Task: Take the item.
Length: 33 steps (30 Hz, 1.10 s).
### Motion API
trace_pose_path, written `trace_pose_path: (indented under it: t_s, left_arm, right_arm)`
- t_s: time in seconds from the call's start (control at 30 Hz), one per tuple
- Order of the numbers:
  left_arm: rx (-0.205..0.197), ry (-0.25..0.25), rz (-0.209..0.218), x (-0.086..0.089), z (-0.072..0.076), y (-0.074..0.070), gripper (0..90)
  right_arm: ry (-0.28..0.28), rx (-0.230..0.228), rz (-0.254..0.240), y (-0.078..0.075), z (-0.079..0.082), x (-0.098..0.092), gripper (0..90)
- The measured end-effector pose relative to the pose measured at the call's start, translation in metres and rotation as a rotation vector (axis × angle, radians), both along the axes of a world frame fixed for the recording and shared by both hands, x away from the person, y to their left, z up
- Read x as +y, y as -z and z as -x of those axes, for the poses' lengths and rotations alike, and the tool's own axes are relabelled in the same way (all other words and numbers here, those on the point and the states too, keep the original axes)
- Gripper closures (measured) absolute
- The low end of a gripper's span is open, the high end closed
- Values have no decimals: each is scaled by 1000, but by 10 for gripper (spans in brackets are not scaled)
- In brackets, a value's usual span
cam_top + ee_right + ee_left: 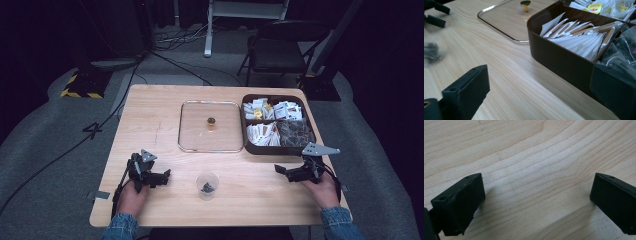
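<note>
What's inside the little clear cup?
The clear cup on the table has a small dark clump at its bottom, maybe a tea bag. It is too small and blurry to tell more, and nothing covers the cup.

The worktop (165,200) is pale wood with a clear grain and a smooth, faintly satin face. At its 12 o'clock lies a lid (192,135) of clear glass, glossy, rimmed in bright metal, with a brass-coloured knob (211,121). At 2 o'clock the box (559,57) looks like dark brown plastic, smooth with a soft sheen; its sachets (584,37) are white matt paper, some in crinkly clear film. The cup (207,184) at 6 o'clock is clear, thin plastic. The fingers (461,202) of both grippers are matt black plastic, slightly grainy. The sleeves (120,227) are blue denim cloth.
</note>
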<state>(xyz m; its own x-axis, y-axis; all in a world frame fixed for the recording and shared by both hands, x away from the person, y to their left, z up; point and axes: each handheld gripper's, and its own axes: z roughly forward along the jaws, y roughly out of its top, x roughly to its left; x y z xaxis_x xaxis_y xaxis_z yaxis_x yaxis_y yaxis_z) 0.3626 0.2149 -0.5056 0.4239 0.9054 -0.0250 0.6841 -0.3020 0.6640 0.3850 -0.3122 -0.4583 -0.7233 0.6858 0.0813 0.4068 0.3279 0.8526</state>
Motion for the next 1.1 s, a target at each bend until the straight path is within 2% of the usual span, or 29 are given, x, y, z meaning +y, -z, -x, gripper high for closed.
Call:
trace_pose_path:
  t_s: [0.27, 0.37, 0.47, 0.6, 0.63, 0.77, 0.87, 0.9, 0.97, 1.0, 1.03, 1.1]
  left_arm:
    - [0, 0, 0, 0, 0, 0, 1]
    - [0, 0, 0, 0, 0, 0, 1]
    - [0, 0, 0, 0, 0, 0, 1]
    - [0, 0, 0, 0, 0, 0, 1]
    - [1, 1, 0, 0, 0, 0, 1]
    - [2, 1, 0, 0, 0, 0, 1]
    - [2, 1, -1, 0, 0, 0, 1]
    - [2, 1, -1, 0, 0, 0, 1]
    - [2, 1, 0, 0, 0, 0, 1]
    - [2, 1, 0, 0, 0, 0, 1]
    - [2, 1, -1, 0, 0, 0, 1]
    - [2, 2, 0, 0, 0, 0, 1]
  right_arm:
    - [11, 22, 32, 20, -4, 4, 0]
    - [6, 49, 58, 29, -4, 6, 0]
    - [-3, 57, 83, 34, -2, 10, 0]
    - [-11, 54, 106, 38, -1, 14, 0]
    - [-20, 49, 132, 40, 1, 17, 0]
    - [-27, 54, 142, 42, 2, 20, 0]
    - [-29, 39, 156, 44, 3, 22, 0]
    - [-33, 60, 184, 45, 3, 24, 0]
    - [-35, 72, 194, 46, 3, 25, 0]
    - [-39, 107, 216, 47, 3, 26, 0]
    - [-35, 101, 235, 47, 3, 27, 0]
    - [-34, 101, 235, 47, 3, 28, 0]
